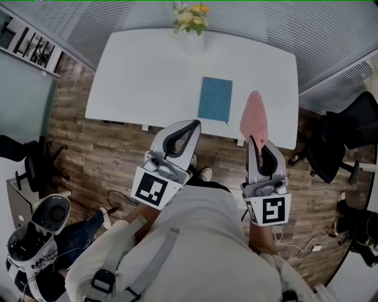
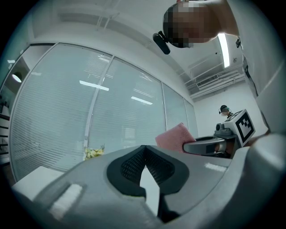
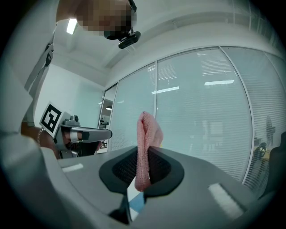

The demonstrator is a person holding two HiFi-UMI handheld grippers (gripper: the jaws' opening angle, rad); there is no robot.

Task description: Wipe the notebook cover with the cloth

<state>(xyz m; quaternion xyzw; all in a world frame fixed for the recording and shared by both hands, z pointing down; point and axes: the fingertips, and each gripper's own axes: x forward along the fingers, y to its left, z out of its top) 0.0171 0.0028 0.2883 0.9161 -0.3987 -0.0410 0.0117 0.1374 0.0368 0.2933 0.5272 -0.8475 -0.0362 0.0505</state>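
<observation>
1. Your right gripper [image 1: 256,140] clamps the cloth [image 1: 254,115]; lower it flat onto the notebook [image 1: 215,98] on the table [image 1: 147,76].
2. Your left gripper [image 1: 194,124] is closed, empty: press a notebook corner steady.

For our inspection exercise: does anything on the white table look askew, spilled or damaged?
Nothing stands out. The closed blue notebook lies on the white table, yellow flowers sit at its far edge, and the pink cloth is clamped in the right hand-held gripper.
</observation>
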